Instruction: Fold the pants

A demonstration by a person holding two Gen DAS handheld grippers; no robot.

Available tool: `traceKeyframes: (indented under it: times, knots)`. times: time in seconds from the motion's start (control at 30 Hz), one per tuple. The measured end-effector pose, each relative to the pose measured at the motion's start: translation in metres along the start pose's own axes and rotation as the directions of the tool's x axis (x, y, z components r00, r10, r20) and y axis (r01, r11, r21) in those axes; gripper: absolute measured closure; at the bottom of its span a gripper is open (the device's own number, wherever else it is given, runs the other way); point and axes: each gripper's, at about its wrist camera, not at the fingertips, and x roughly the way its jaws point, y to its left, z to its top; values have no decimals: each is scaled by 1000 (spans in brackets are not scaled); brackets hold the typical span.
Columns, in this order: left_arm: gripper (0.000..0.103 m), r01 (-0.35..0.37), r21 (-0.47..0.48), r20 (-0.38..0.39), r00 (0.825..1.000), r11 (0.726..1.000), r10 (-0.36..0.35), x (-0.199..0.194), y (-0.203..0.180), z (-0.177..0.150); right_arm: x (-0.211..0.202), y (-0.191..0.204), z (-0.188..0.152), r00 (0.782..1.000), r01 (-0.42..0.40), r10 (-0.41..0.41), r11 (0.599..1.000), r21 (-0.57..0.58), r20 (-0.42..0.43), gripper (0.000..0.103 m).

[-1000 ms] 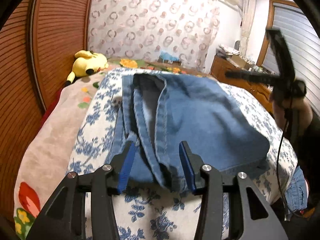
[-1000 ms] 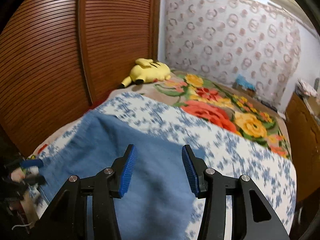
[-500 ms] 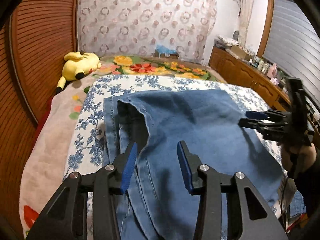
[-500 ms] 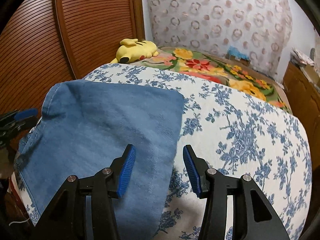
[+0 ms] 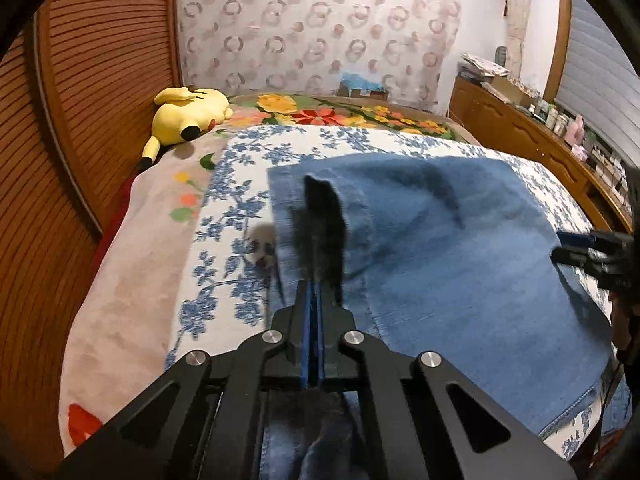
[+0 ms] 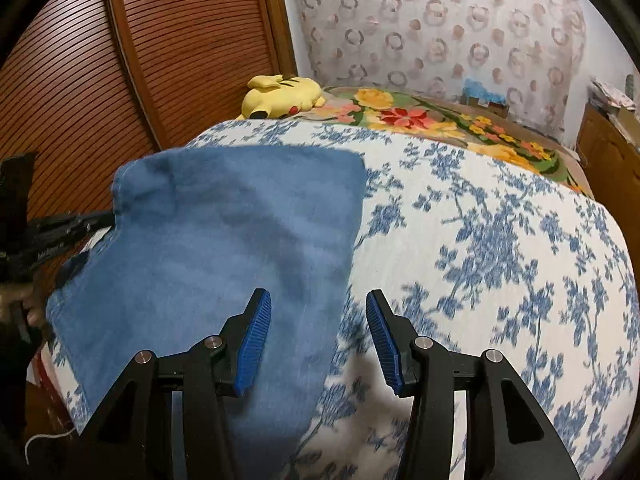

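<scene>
Blue denim pants [image 5: 460, 256] lie folded on the blue-flowered bedspread [image 5: 224, 216]. My left gripper [image 5: 314, 292] is shut on the near left edge of the pants, and denim hangs below the jaws. In the right wrist view the pants [image 6: 224, 248] fill the left half. My right gripper [image 6: 318, 344] is open and empty, just above the pants' right edge; it also shows at the right of the left wrist view [image 5: 588, 252]. The left gripper [image 6: 52, 236] shows at the left edge there.
A yellow plush toy [image 5: 188, 116] lies at the far left of the bed by the slatted wooden wardrobe [image 5: 80, 120]. A floral blanket [image 6: 432, 116] covers the far end. A wooden dresser [image 5: 532, 140] with clutter runs along the right side.
My left gripper has closed on the pants' near edge. My right gripper has stayed open and dropped closer to the pants' right edge.
</scene>
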Motion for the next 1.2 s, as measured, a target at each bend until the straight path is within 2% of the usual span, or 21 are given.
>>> traceKeyframes:
  times: [0.2,0.23,0.33,0.37,0.43,0.53,0.57,0.6,0.63,0.83,1.2]
  knots:
    - [99,2,-5,59,998,1000,-2,-21,-2,-3,-16,13,-21,1000,9,-9,1000,-5,-23,52]
    - [97,2,-4,63,998,1000,-1,-24,-4,-4,-19,15,-25,1000,9,-9,1000,-4,-28,52]
    - [76,30,3,80,996,1000,-30,-32,-8,-9,-29,20,-37,999,-18,19,1000,15,-37,52]
    - [73,36,8,85,996,999,-36,-35,-11,-11,-33,22,-41,999,-24,25,1000,19,-39,52]
    - [54,47,20,92,995,999,-49,-40,-18,-12,-39,28,-47,999,-18,19,1000,24,-44,52]
    - [51,83,50,70,994,995,-86,-41,-27,-15,-47,29,-55,998,-28,31,998,53,-47,52]
    - [47,90,57,66,993,994,-94,-42,-31,-17,-49,29,-57,998,-32,35,998,60,-52,52]
    - [35,102,63,67,992,993,-107,-44,-35,-19,-52,31,-58,998,-34,38,997,63,-55,52]
    - [31,109,64,69,991,992,-114,-45,-38,-22,-54,32,-60,998,-35,39,997,63,-54,52]
    - [31,160,93,46,985,983,-165,-48,-66,-42,-56,40,-67,997,-37,42,996,76,-64,52]
    - [31,175,137,38,983,975,-182,-55,-91,-54,-49,46,-71,999,-37,40,994,100,-28,50]
